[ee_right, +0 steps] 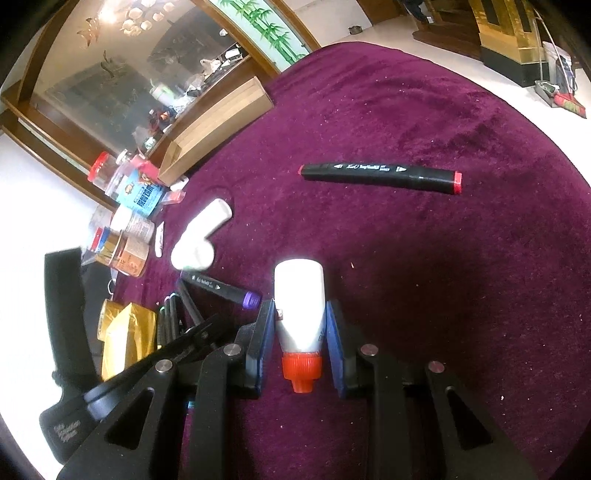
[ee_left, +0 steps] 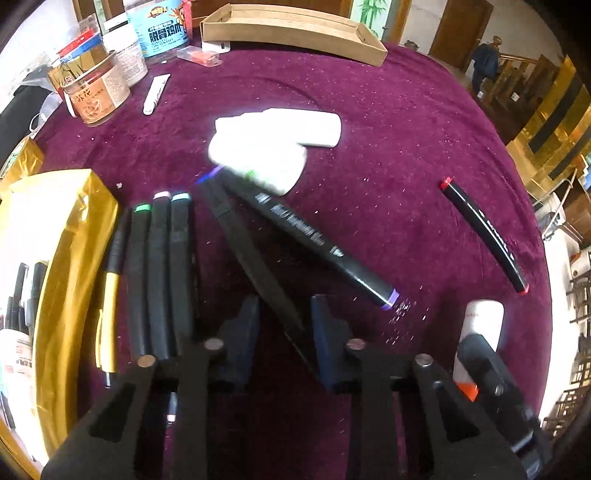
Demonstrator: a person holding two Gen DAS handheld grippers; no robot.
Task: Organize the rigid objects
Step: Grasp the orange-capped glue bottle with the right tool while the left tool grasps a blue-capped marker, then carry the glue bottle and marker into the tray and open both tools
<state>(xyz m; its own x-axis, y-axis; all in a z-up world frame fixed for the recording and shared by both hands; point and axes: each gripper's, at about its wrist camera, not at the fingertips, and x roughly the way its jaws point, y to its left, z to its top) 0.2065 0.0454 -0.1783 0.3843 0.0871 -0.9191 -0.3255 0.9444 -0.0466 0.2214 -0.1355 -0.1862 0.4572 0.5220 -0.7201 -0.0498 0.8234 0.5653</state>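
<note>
On purple cloth (ee_right: 424, 258), right hand-held gripper (ee_right: 300, 341) clamping glue bottle (ee_right: 300, 306), left hand-held gripper (ee_left: 284, 332) pinching a black marker (ee_left: 255, 258).

We are seeing a row of markers (ee_left: 159, 273) lying beside the bag (ee_left: 70, 258) at left, one marker (ee_left: 484, 232) lying well apart at right, and the cardboard tray (ee_left: 291, 29) sitting behind.

Tablecloth (ee_right: 424, 258): plush purple velvet, matt, flecked with lint. Markers (ee_left: 159, 277), at 9 o'clock: smooth black plastic, faint sheen. Bottle (ee_right: 300, 306): glossy white plastic, ribbed red cap. Box (ee_left: 291, 31), at 12 o'clock: plain brown cardboard. Bag (ee_left: 70, 266): shiny gold foil.
</note>
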